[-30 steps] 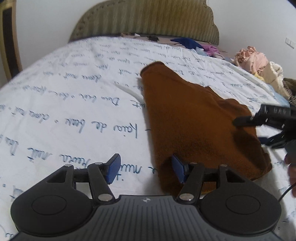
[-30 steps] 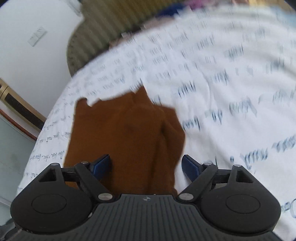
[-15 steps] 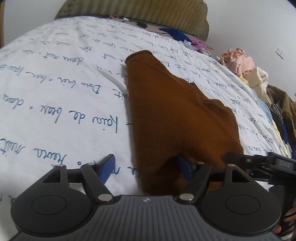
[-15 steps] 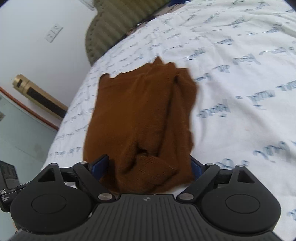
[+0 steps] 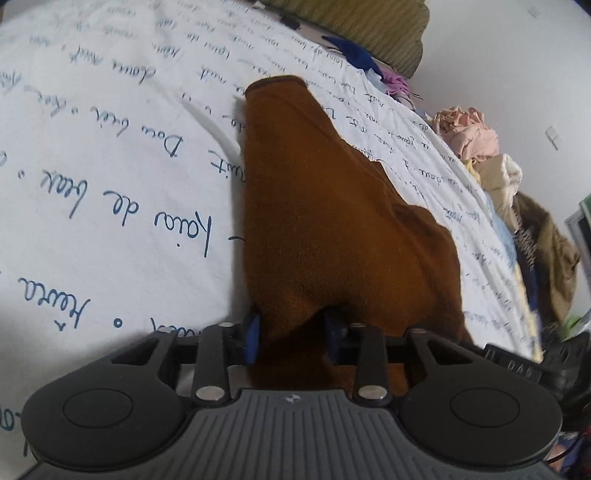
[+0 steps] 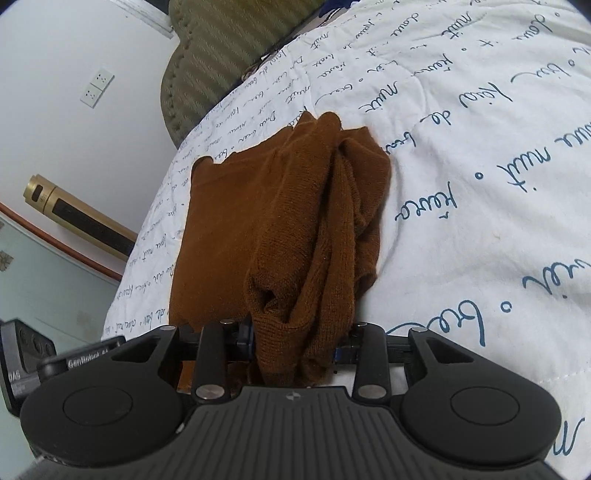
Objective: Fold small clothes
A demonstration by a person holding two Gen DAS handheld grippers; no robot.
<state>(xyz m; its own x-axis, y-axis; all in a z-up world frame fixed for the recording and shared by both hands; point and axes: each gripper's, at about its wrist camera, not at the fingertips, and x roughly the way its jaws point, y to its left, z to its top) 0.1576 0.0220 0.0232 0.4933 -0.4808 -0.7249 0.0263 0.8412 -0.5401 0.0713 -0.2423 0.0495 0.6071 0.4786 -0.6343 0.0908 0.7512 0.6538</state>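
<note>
A brown knitted garment [image 5: 325, 206] lies on the white bed sheet [image 5: 110, 155] printed with blue script. My left gripper [image 5: 291, 339] is shut on the garment's near edge, blue pads pinching a bunch of the cloth. In the right wrist view the same garment [image 6: 280, 221] lies folded lengthwise with bunched ridges. My right gripper [image 6: 299, 343] is shut on its near end. Each gripper shows at the edge of the other's view: the right one [image 5: 517, 363], the left one [image 6: 55, 365].
A padded olive headboard [image 5: 354, 26] stands at the far end of the bed. A pile of other clothes [image 5: 476, 147] lies along the bed's right side. A gold and black column [image 6: 77, 218] stands by the wall left of the bed.
Both grippers have closed from open onto the garment's near edge. Both came lower and closer to the cloth, which is now bunched between the pads.
</note>
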